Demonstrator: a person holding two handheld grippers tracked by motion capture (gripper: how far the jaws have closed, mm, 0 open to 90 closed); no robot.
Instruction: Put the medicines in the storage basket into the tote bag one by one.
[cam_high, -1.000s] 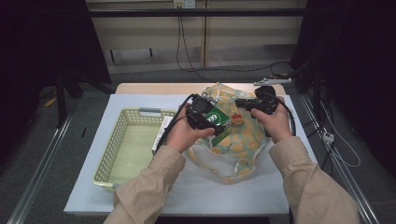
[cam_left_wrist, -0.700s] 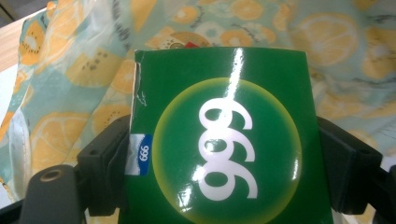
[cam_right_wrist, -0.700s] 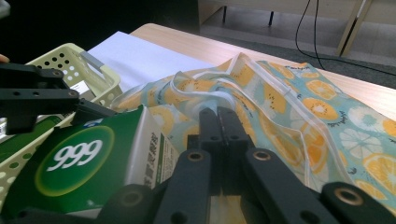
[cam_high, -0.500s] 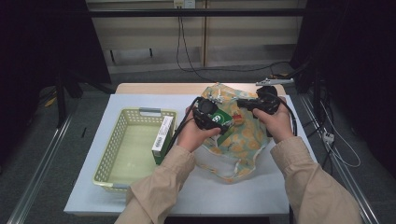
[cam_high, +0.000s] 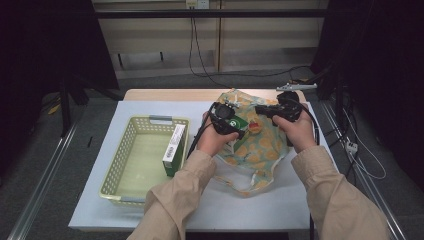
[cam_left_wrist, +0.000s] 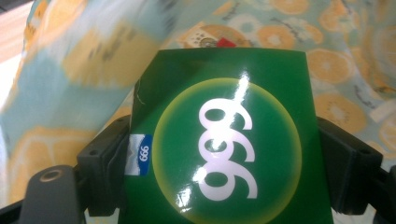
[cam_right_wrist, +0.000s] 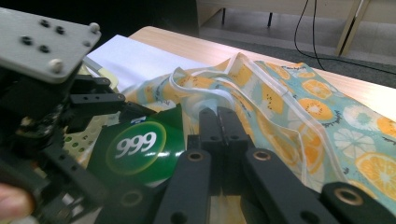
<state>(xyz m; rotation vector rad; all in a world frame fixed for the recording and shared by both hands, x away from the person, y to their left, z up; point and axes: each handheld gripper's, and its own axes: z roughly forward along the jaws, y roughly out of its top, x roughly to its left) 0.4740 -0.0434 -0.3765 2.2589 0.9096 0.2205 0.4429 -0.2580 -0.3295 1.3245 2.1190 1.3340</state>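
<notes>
The left gripper (cam_high: 235, 127) is clamped on a glossy green box (cam_left_wrist: 219, 140) with a white "999" in a yellow-ringed circle, its black jaws pressing both flat sides; the box sits at the mouth of a soft fabric bag (cam_high: 260, 145) printed with orange slices. The right gripper (cam_right_wrist: 219, 116) is clenched on the bag's white-piped hem, jaws together. The bag lies crumpled on the white counter (cam_high: 280, 205). Left of it stands a pale yellow plastic lattice basket (cam_high: 125, 160) containing a second, upright box (cam_high: 174, 149).
</notes>
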